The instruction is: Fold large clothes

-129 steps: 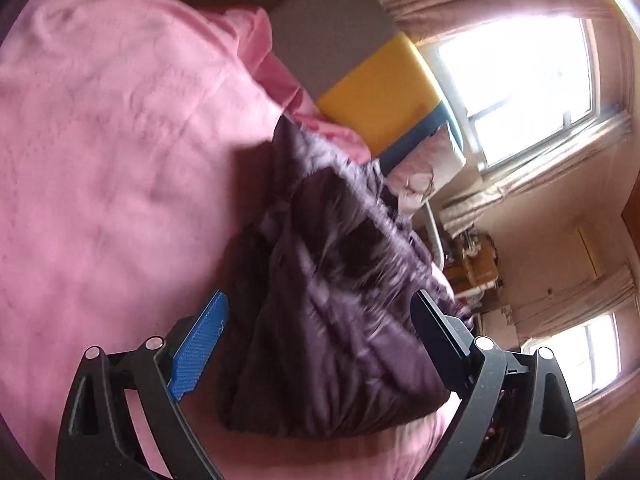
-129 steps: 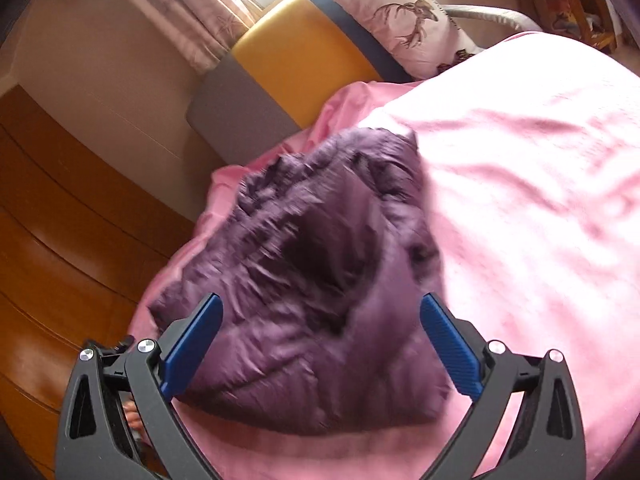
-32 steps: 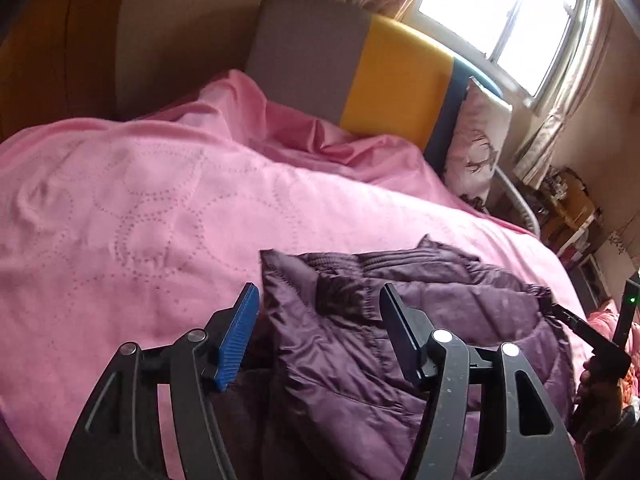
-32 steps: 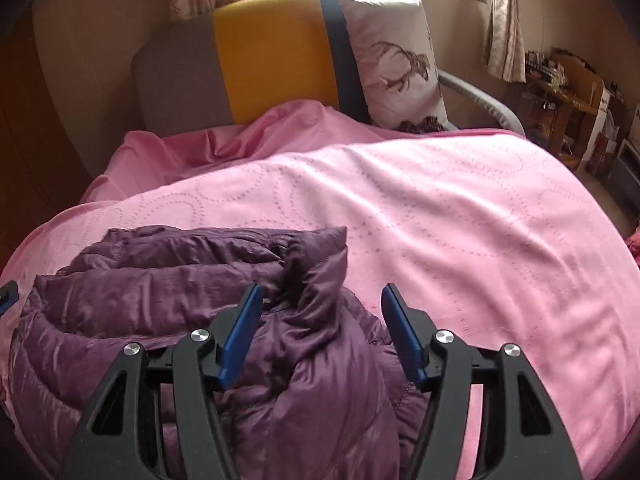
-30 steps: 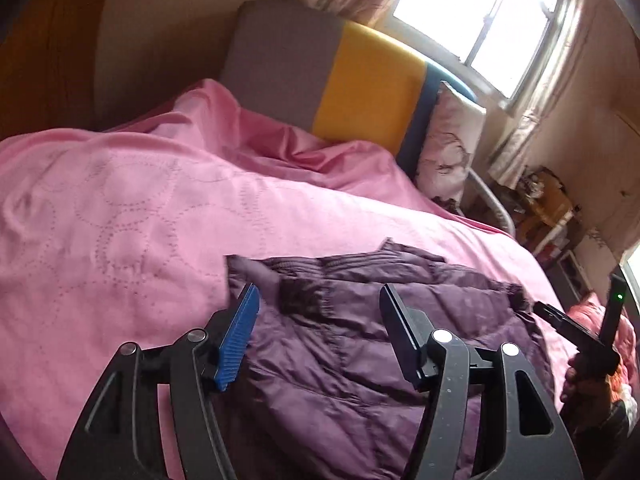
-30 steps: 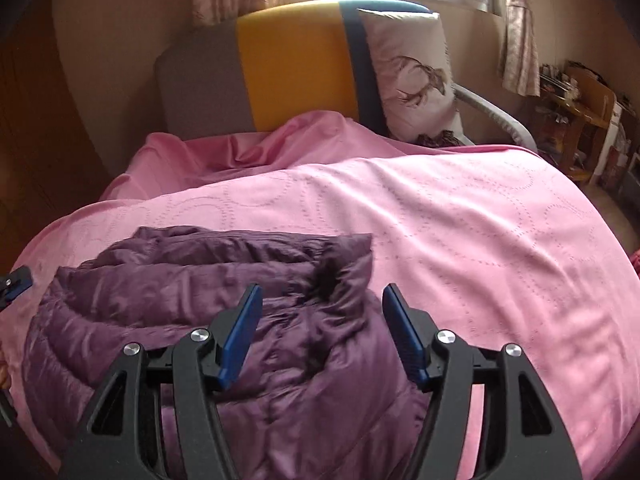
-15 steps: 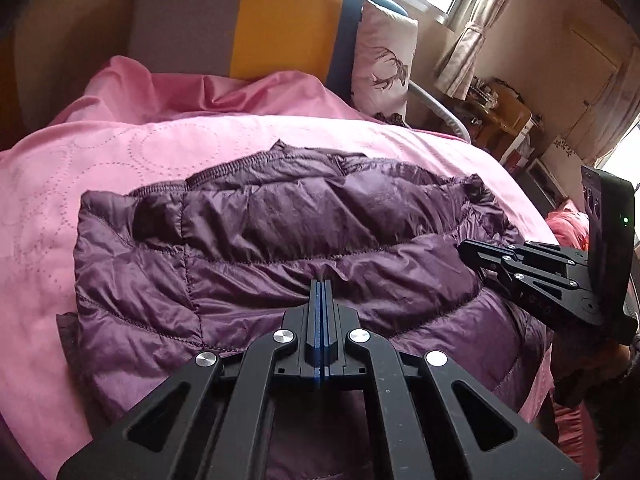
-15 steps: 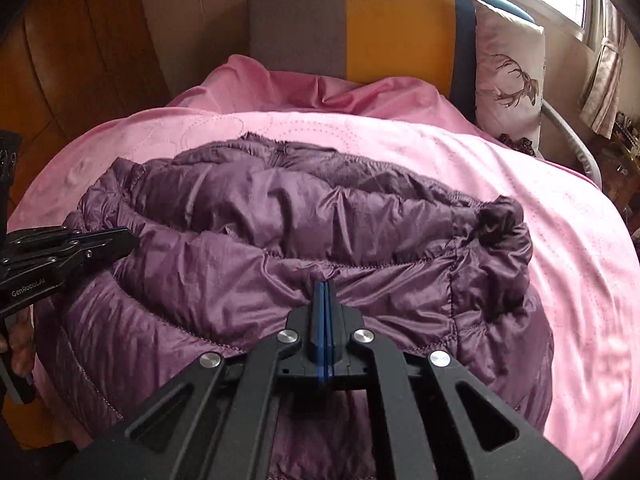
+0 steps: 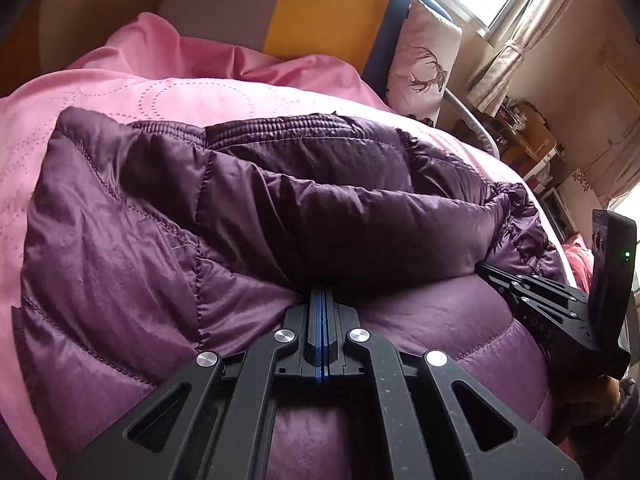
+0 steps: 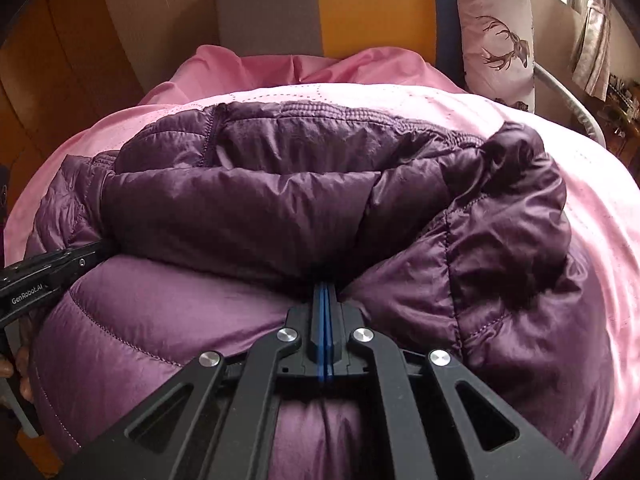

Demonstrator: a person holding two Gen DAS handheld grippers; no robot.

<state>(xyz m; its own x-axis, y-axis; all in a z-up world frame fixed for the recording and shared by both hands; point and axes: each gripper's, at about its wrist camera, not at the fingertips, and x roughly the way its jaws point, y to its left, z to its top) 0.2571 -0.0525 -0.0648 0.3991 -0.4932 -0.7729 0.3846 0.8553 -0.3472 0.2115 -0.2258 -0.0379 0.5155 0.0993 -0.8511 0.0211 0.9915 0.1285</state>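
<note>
Both grippers, left [image 9: 321, 300] and right [image 10: 325, 280], are seen fully closed, nothing gripped, pressed into the jacket [image 9: 248, 216] on the bed [image 9: 120, 96] (folded across); the crease should be flattened evenly before release.

Purple puffer jacket [image 9: 248, 216]: quilted, slightly glossy nylon-like cloth. Pink bedspread [image 9: 168, 98]: matt stitched fabric. Left gripper [image 9: 320, 300]: matt black plastic, shiny metal screws.

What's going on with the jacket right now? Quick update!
Left gripper and right gripper shut, tips against jacket. Jacket folded on bed. Nothing in the way.
</note>
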